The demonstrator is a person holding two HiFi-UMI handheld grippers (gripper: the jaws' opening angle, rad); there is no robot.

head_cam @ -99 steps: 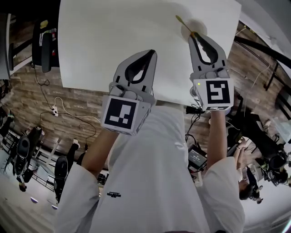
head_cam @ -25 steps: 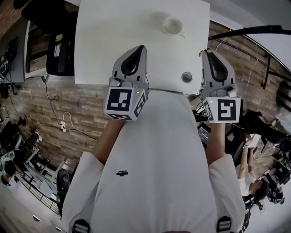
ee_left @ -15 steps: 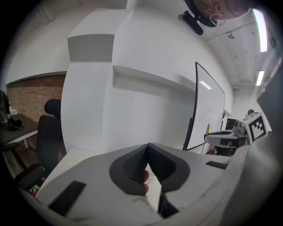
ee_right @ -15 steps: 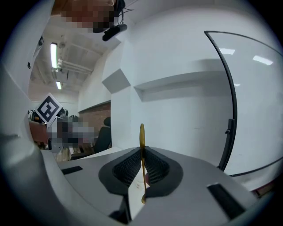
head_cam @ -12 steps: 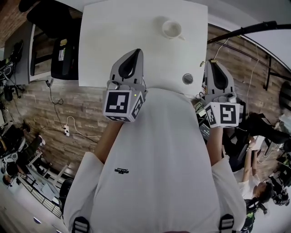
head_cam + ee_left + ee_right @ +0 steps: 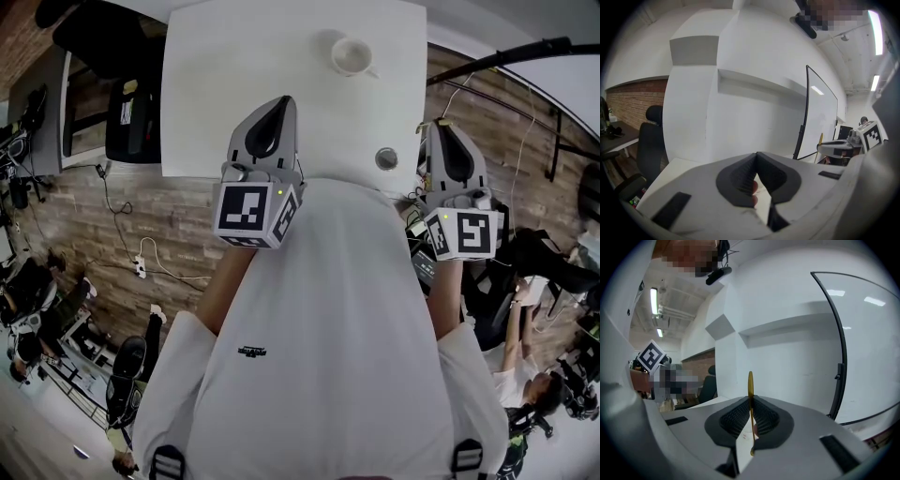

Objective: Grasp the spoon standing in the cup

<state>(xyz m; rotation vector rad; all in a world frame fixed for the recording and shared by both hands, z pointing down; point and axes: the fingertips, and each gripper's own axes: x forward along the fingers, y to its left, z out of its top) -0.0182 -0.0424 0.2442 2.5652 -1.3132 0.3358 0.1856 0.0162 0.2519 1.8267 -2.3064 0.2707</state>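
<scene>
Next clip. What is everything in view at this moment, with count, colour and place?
table: one, white, in front of the person
cup: one, white, far part of the table, no spoon showing in it
spoon: one, gold, upright between the right gripper's jaws
round cap: one, grey, by the table's near edge, right side
chair: one, black, left of the table
floor: brown wood boards, around the table
left gripper: one, grey, jaws shut on nothing, over the table's near edge
right gripper: one, grey, shut on the spoon, beyond the table's right edge
</scene>
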